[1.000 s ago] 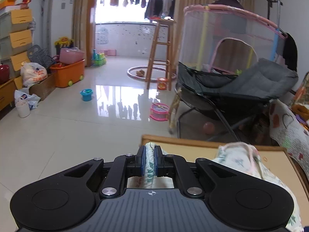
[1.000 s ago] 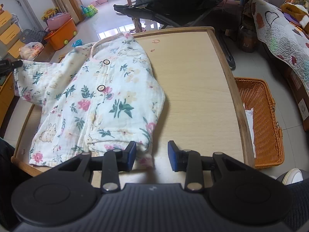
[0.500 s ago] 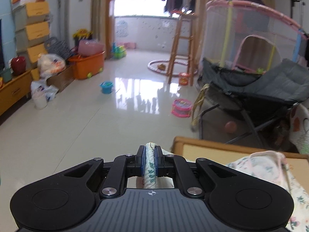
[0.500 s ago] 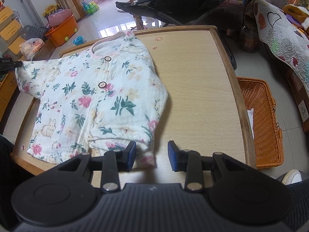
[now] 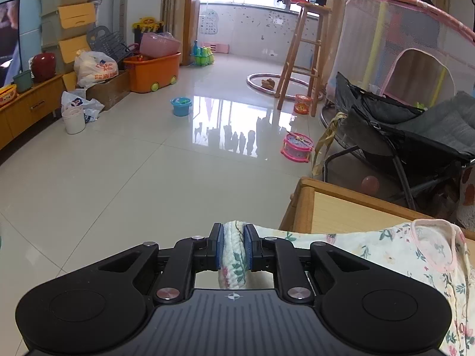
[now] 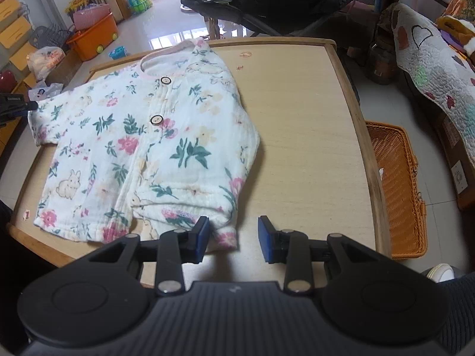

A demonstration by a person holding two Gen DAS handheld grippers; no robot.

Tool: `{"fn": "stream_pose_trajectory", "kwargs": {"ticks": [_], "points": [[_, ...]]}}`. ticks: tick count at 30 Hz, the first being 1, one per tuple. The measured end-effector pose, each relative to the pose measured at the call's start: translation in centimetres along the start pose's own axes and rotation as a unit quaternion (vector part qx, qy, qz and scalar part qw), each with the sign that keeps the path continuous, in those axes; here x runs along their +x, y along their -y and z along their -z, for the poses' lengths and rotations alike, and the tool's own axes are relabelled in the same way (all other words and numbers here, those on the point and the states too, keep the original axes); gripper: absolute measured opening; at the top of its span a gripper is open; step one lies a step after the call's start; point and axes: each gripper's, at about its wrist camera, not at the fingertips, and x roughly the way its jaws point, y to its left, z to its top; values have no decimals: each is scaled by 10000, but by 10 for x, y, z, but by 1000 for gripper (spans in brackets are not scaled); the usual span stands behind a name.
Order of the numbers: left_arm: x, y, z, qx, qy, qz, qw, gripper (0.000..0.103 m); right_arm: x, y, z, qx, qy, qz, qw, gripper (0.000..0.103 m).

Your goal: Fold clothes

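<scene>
A small floral shirt (image 6: 142,151) lies spread on the wooden table (image 6: 308,136), front side up, with two buttons visible and the collar toward the far edge. Its right part is folded over the body, and the left sleeve reaches out past the left edge of the table. The left hand-held gripper (image 5: 233,250) has the end of this sleeve between its blue pads; the jaws are opening at this moment, but the cloth still fills the gap and the pads still touch it on both sides. In the right wrist view this gripper is only a dark tip at the sleeve's end, at the left border. The right hand-held gripper (image 6: 233,238) hovers over the near edge of the table with its jaws apart. The lower hem of the shirt lies just in front of its left finger (image 6: 199,238), and nothing is gripped between the pads. An orange wicker basket (image 6: 397,190) stands on the floor beside the table on the right.
</scene>
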Motion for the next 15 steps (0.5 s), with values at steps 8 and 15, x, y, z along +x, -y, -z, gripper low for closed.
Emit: {"fn": "stream_pose_trajectory", "kwargs": {"ticks": [8,15], "points": [[-4,-7,10,2,406,-206,9990,54,-1,-6,2,-98,-3,235,9997,36],[-10,-21,15,-741,133,397,9964,54,-19,-9,-2,-55,434,383,9983,36]]}}
